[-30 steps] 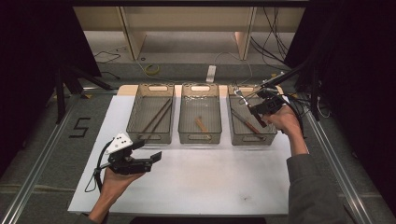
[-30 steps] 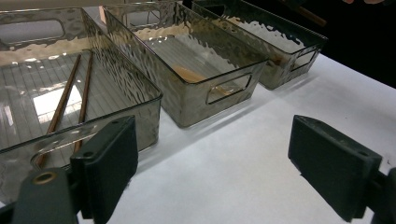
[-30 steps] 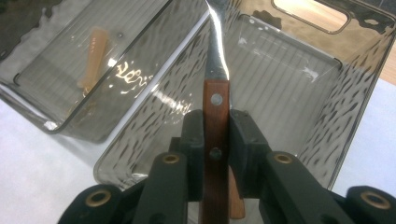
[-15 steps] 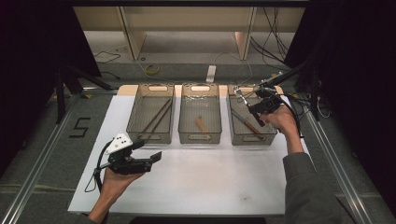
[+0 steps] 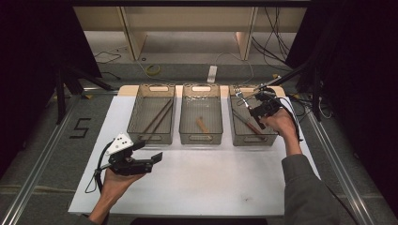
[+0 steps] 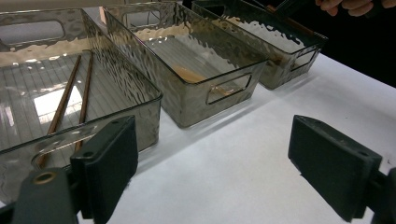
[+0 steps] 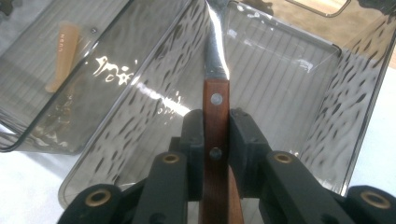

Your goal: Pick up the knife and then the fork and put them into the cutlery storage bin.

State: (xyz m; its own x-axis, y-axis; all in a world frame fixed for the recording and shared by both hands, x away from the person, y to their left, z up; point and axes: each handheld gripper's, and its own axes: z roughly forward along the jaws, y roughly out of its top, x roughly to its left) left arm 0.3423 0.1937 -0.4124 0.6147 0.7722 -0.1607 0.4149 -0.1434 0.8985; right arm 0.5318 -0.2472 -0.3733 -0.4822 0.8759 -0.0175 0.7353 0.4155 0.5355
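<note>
My right gripper (image 5: 261, 107) (image 7: 216, 144) hangs over the right-hand clear bin (image 5: 253, 140) (image 7: 327, 116), shut on the riveted wooden handle of a metal utensil (image 7: 215, 98). The utensil's steel end (image 5: 238, 95) points toward the bin's far left corner. Another wooden-handled utensil (image 5: 248, 124) lies inside that bin. My left gripper (image 5: 149, 151) (image 6: 219, 168) is held above the white table near its front left, open, with nothing between its jaws.
Three clear bins stand in a row at the back of the white tabletop (image 5: 211, 178). The left bin (image 5: 150, 139) holds two chopsticks (image 5: 157, 118) (image 6: 70, 100). The middle bin (image 5: 201, 139) holds a pale wooden piece (image 5: 202, 125) (image 7: 63, 51).
</note>
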